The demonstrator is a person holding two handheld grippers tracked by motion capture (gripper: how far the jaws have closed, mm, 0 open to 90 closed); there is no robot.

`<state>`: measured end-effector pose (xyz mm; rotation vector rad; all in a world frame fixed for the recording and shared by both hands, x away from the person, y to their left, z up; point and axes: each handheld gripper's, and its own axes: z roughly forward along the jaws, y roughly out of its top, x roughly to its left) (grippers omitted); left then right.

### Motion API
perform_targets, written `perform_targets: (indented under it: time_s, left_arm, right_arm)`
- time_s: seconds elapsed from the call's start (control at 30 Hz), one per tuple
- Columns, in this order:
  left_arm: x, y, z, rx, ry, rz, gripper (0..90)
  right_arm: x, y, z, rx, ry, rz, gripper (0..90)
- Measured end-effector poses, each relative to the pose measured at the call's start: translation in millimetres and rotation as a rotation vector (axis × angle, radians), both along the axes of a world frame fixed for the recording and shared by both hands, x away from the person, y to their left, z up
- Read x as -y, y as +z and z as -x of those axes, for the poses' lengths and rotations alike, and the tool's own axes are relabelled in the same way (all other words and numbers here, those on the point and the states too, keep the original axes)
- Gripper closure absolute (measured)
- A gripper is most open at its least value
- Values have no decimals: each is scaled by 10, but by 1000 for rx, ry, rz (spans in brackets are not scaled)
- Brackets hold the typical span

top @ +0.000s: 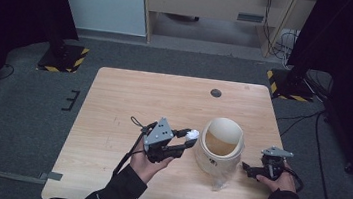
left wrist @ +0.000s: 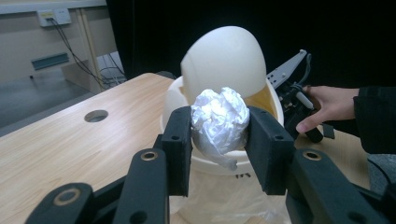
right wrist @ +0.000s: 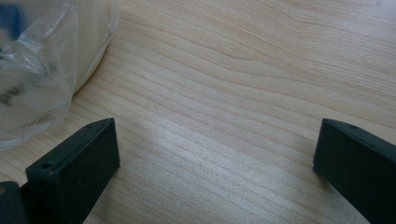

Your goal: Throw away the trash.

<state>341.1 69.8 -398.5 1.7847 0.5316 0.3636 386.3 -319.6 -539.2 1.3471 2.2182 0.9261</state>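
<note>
Two tools here, one per hand. Left tool [top: 186,140] has its jaws clamped on a crumpled white paper ball [top: 191,134], pinched from both sides with the wad bulging out between the pads. In the left gripper view the paper ball [left wrist: 219,122] sits right at the near rim of a cream bin [left wrist: 219,70], just in front of its swing lid, which is tipped open. From above, the ball is just beside the bin's [top: 219,145] left rim and held off the surface, not in the opening. The left hand [top: 146,162] grips the tool from below, dark sleeve coming in from the bottom edge.

Right tool [top: 247,169] is low on the other side of the bin, resting at the wooden surface [top: 128,109] in the right hand [top: 280,182]. Its jaws are spread wide apart with nothing between them, just bare wood grain [right wrist: 224,107] in the right gripper view. A bit of clear plastic bag liner [right wrist: 32,70] hangs off the bin at that view's left edge, near the left jaw but not touching it.

Further out there's a round hole [top: 216,93] near the far edge of the surface, and grey carpet [top: 17,106] all around.
</note>
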Motion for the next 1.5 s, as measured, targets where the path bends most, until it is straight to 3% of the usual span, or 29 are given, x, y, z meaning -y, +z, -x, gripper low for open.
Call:
perform_targets:
  time_s: [0.73,1.5]
  left_arm:
    - [467,-199,-107,-32,-64,-37,617]
    - [657,-304,-225,-71,-64,-82,603]
  right_arm:
    - [0,0,0,0,0,0,7]
    - [0,0,0,0,0,0,7]
